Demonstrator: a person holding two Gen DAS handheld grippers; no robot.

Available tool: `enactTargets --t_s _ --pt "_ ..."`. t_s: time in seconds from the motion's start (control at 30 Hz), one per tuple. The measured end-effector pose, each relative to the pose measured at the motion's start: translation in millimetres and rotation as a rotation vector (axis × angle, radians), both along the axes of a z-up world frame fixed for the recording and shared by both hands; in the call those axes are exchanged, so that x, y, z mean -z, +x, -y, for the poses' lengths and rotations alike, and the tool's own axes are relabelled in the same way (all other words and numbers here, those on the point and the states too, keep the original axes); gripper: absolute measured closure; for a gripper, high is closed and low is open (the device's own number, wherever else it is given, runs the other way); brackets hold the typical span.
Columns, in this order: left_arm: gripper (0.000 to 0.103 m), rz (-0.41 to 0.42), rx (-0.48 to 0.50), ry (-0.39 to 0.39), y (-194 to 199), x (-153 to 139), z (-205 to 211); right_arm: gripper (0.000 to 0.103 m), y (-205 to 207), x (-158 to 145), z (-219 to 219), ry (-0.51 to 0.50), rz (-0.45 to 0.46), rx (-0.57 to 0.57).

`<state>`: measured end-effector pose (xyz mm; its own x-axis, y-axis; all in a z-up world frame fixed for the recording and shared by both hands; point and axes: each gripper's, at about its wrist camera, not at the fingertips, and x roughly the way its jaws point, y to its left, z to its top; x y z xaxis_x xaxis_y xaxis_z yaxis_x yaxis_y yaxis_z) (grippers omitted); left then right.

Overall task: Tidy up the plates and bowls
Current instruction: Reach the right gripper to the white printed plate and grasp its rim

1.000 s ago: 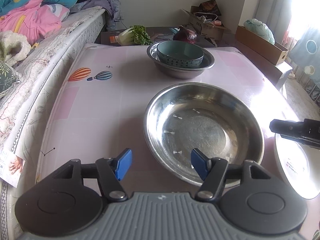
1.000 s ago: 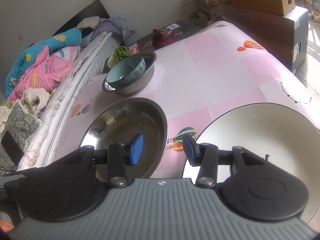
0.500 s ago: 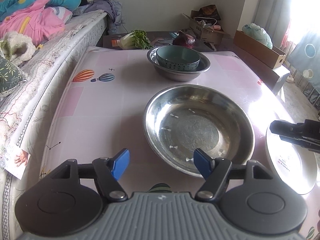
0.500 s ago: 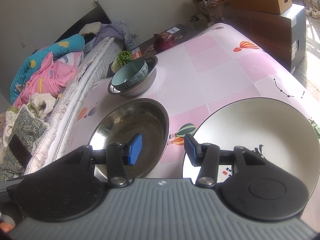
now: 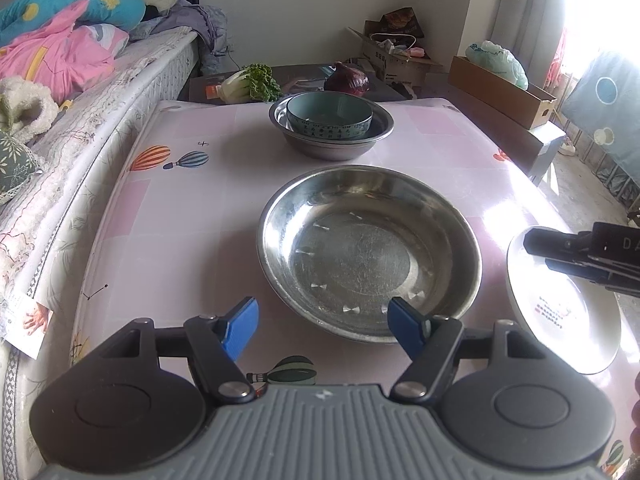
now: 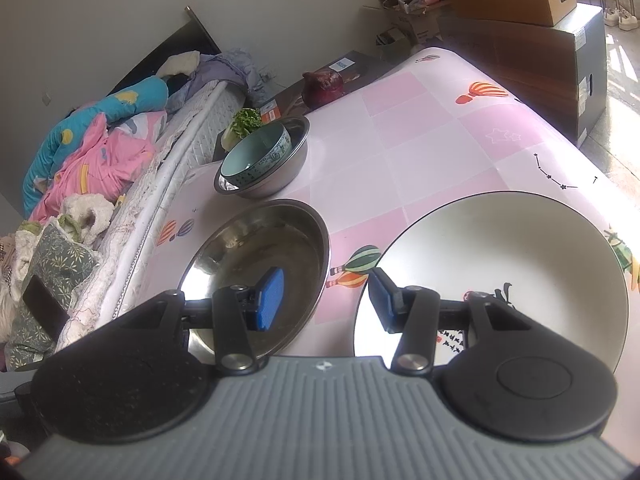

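Note:
A wide steel basin point(image 5: 368, 248) lies empty in the middle of the pink table point(image 5: 180, 220). Behind it a teal bowl point(image 5: 329, 120) sits inside a smaller steel bowl point(image 5: 332, 146). A white plate point(image 5: 560, 312) lies to the basin's right. My left gripper point(image 5: 322, 320) hovers open just before the basin's near rim, holding nothing. In the right wrist view my right gripper point(image 6: 326, 294) is open and empty over the gap between the basin point(image 6: 256, 256) and the plate point(image 6: 500, 260). The teal bowl point(image 6: 256, 156) shows farther back.
A bed point(image 5: 100, 92) piled with bedding runs along the table's left side. Leafy greens point(image 5: 250, 84) and a purple cabbage point(image 5: 346, 80) rest on a low dark stand behind the table. Cardboard boxes point(image 5: 500, 88) stand at the right.
Both grippers have drawn back a little toward me, so the basin and plate sit farther ahead. The left jaws stand slightly wider than a second ago.

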<state>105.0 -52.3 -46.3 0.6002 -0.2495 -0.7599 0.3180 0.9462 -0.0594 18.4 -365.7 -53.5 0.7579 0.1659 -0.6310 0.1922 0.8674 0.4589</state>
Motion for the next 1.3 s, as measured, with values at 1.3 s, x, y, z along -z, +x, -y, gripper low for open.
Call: enactTargets --t_s 1.3 --pt "0.03 0.003 0.096 -0.049 -35 2 28 0.056 -31 -1 27 0.017 0.013 0.073"
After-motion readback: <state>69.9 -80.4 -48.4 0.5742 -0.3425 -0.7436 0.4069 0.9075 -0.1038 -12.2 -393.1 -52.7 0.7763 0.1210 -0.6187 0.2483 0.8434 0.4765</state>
